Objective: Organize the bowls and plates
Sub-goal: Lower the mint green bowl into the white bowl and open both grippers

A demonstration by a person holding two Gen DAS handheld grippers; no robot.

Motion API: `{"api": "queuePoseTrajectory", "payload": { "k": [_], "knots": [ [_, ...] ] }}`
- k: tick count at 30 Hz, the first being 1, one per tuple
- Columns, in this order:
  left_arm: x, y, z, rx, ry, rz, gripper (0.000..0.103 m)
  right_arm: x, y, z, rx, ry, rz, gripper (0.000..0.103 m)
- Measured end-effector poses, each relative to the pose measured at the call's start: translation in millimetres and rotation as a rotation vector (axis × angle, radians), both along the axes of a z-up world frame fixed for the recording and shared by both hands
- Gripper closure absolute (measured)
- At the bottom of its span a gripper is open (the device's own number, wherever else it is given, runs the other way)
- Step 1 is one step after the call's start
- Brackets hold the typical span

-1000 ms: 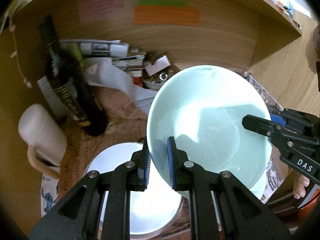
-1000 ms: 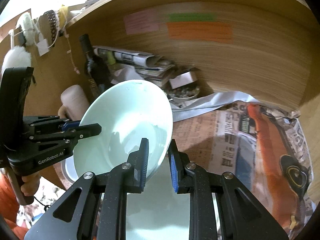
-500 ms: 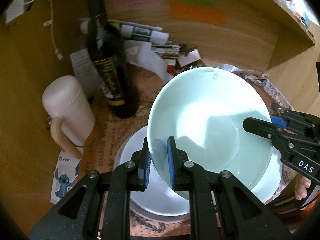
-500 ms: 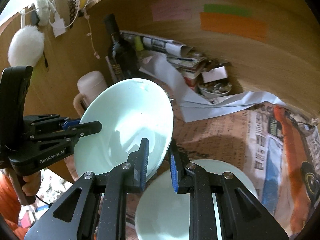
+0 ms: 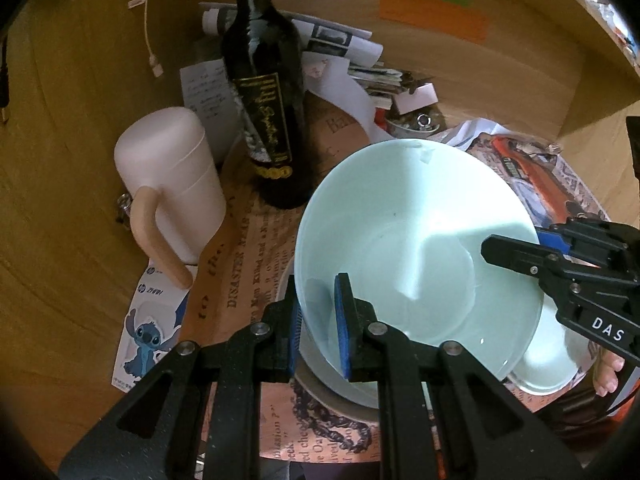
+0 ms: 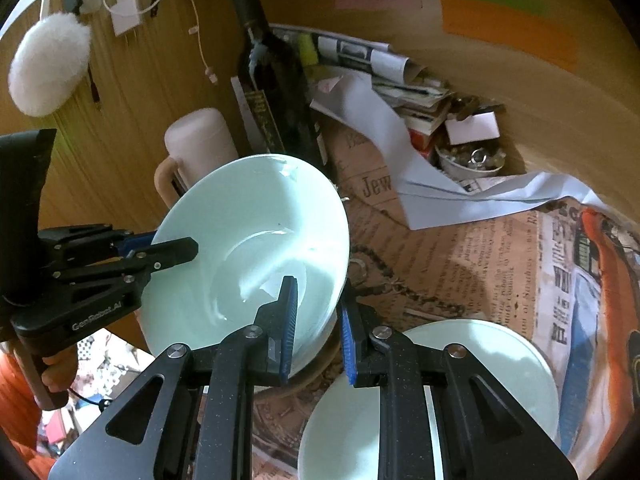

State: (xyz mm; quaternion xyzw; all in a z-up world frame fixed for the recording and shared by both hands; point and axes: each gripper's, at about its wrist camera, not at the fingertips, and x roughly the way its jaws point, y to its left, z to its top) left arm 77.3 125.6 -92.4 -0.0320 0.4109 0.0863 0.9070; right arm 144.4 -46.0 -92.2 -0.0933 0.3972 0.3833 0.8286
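Your bowl (image 5: 416, 256) hangs tilted between both grippers, above another dish (image 5: 340, 394) on the newspaper (image 5: 244, 256), with the bottle (image 5: 264, 92) and mug (image 5: 176, 184) behind-left and a plate (image 6: 480, 364) at right.

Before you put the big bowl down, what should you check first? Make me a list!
1. Left gripper is clamped on the bowl's rim: ok.
2. Right gripper is clamped on the opposite rim: ok.
3. Pale green bowl is level: not ok, it is tilted.
4. Dish is right under the bowl to take it: ok, its rim shows just below.
5. Wine bottle is clear of the bowl: ok, it stands apart behind it.
6. White mug is out of the way: ok, off to the side.
7. Bowl is already touching the dish beneath: cannot tell.
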Motion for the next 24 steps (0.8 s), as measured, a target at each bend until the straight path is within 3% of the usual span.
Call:
{"api": "queuePoseTrajectory", "payload": {
  "k": [24],
  "knots": [
    [-2,8,-23,0.034,0.055,0.027,0.087,-2,18,-23,-0.038,0.024,0.048,0.085]
  ]
}}
